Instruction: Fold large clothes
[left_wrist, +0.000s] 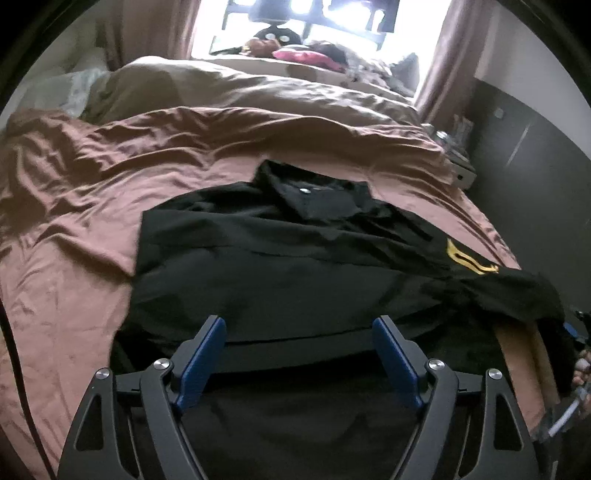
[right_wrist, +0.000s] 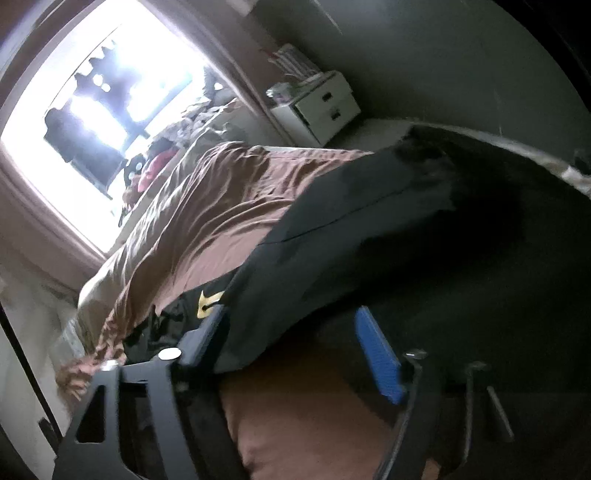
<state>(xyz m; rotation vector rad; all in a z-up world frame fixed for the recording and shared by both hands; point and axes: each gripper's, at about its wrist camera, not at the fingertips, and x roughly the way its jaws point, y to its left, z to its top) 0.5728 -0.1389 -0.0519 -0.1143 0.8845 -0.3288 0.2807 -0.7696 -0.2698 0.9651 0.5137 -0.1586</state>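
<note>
A black polo shirt (left_wrist: 280, 258) with a yellow logo (left_wrist: 469, 258) lies on the brown bed sheet (left_wrist: 74, 206), collar away from me. Its right side hangs over the bed's edge. My left gripper (left_wrist: 299, 325) is open, its blue pads (left_wrist: 203, 358) spread above the shirt's near hem, holding nothing. In the tilted right wrist view the shirt (right_wrist: 332, 236) drapes across the frame with the logo (right_wrist: 208, 302) visible. My right gripper (right_wrist: 291, 317) is open, its blue pad (right_wrist: 380, 358) on one side of the hanging cloth edge.
A beige duvet (left_wrist: 240, 88) is bunched at the head of the bed below a bright window (left_wrist: 295, 22). A white nightstand with drawers (right_wrist: 321, 107) stands right of the bed. A dark wardrobe (left_wrist: 528, 147) lines the right wall.
</note>
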